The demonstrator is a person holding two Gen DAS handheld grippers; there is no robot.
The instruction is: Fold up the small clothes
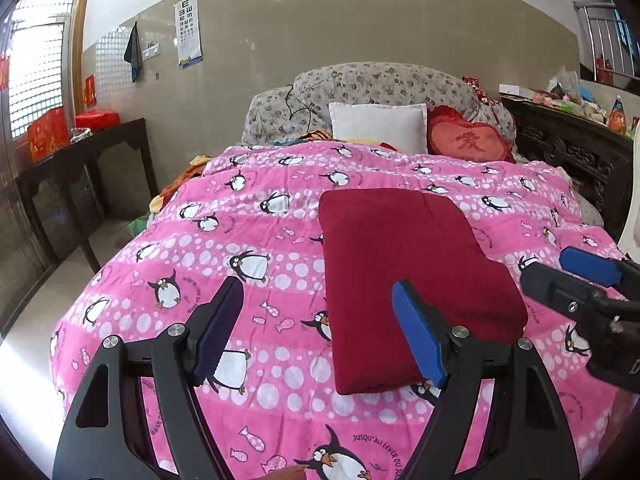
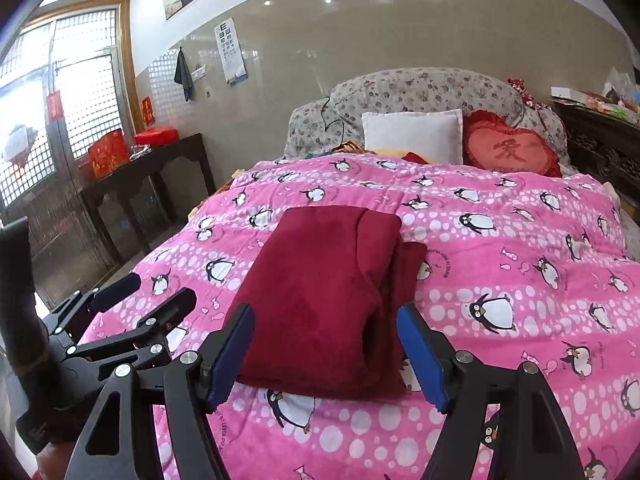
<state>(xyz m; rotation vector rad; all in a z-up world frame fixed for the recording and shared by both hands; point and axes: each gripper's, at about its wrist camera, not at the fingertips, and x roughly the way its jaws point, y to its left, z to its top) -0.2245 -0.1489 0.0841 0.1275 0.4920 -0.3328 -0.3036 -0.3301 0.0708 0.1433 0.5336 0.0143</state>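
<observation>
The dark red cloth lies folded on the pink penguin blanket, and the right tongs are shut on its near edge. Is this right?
One thing is wrong: the right tongs are open, not shut on the cloth. The right wrist view shows both pads standing clear of the near edge, which lies flat between them. The rest holds: the cloth lies folded on the pink penguin blanket.

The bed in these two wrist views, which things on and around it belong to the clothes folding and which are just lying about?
Part of the job:
- folded dark red garment, lying on the pink penguin quilt
- left tool, open and empty
- right tool, open, not gripping

Just lying about:
- white pillow
- red heart cushion
- eye chart
- red boxes on the side table
</observation>
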